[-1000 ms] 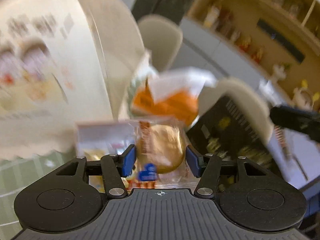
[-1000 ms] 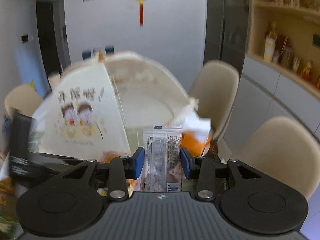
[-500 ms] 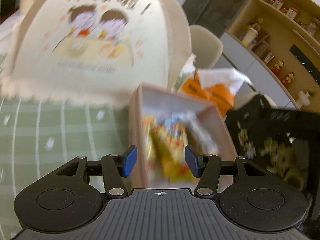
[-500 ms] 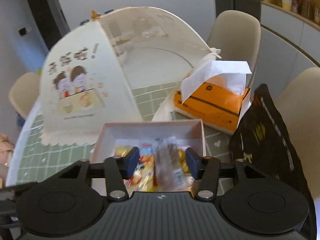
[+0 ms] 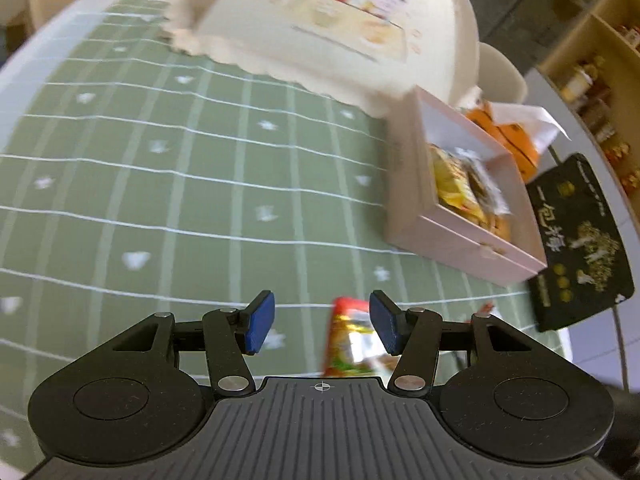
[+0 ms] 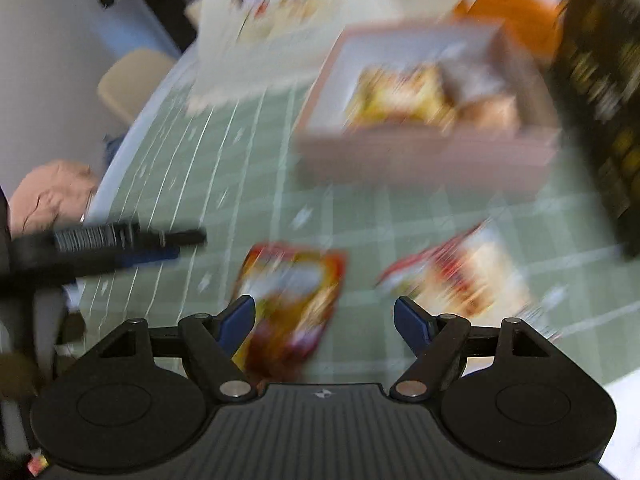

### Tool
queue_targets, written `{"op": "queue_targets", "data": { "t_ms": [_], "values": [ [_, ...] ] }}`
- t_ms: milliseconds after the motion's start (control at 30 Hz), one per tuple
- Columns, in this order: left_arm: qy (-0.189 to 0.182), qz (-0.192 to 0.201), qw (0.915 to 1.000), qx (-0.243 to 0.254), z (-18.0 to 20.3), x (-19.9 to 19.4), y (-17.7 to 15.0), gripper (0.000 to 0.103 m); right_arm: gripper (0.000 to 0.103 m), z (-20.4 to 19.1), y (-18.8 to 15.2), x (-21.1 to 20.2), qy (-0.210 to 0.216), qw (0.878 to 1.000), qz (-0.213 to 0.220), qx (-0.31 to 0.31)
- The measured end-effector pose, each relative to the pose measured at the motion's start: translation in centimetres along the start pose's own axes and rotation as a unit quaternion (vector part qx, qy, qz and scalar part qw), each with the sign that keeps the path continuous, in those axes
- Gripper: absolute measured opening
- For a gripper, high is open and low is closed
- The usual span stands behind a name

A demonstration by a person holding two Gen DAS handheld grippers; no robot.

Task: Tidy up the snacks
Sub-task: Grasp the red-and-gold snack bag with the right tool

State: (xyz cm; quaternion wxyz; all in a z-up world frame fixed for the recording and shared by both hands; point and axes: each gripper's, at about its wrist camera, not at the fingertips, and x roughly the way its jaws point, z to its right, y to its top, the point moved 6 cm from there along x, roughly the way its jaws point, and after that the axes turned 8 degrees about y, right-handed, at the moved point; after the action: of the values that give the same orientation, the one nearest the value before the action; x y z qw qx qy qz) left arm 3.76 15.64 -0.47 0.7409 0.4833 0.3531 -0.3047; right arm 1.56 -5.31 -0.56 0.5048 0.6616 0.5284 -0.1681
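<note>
On the green worktop (image 5: 168, 184), your left tool (image 5: 322, 322) and right tool (image 6: 324, 322) both stand spread and empty over loose snack packets (image 6: 292, 304), the right one's jaws having just opened, likely to collect more. The pink box (image 5: 448, 244) already holds snacks beside them; blur hides every label.

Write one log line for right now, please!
left gripper: open, empty | right gripper: jaws just opening, over red-yellow snack packet | pink box: holds snacks
</note>
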Motion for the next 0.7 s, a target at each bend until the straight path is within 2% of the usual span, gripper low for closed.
{"op": "queue_targets", "data": {
  "t_ms": [133, 167, 200, 267, 367, 467, 567, 700],
  "values": [
    [0.003, 0.012, 0.9999, -0.005, -1.2, -1.1, 0.6, 0.058, 0.077, -2.0, -1.4, 3.3, -0.019, 0.999, -0.027, 0.022],
    [0.003, 0.012, 0.9999, -0.004, -1.5, -1.2, 0.6, 0.058, 0.082, -2.4, -1.5, 4.1, -0.022, 0.999, -0.037, 0.032],
    [0.004, 0.011, 0.9999, 0.000, -1.6, -1.4, 0.7, 0.058, 0.087, -3.1, -1.4, 4.4, -0.029, 0.999, -0.027, 0.029],
    [0.008, 0.006, 0.9998, 0.015, -1.9, -1.4, 0.6, 0.058, 0.090, -4.3, -1.4, 5.5, -0.045, 0.998, -0.032, 0.023],
    [0.011, -0.007, 0.9988, 0.048, -2.0, -0.9, 0.3, 0.058, 0.103, -5.8, -1.5, 7.3, -0.089, 0.995, -0.044, -0.015],
    [0.001, -0.018, 0.9977, 0.066, -2.0, -0.9, 0.2, 0.058, 0.103, -7.2, -2.0, 8.7, -0.146, 0.985, -0.047, -0.075],
    [-0.008, -0.024, 0.9966, 0.078, -1.9, -1.0, 0.3, 0.058, 0.101, -7.5, -2.5, 8.6, -0.132, 0.986, -0.051, -0.091],
    [-0.021, -0.037, 0.9952, 0.088, -1.1, -0.6, 0.2, 0.058, 0.085, -6.6, -3.1, 6.8, -0.119, 0.984, -0.066, -0.114]
  ]
}}
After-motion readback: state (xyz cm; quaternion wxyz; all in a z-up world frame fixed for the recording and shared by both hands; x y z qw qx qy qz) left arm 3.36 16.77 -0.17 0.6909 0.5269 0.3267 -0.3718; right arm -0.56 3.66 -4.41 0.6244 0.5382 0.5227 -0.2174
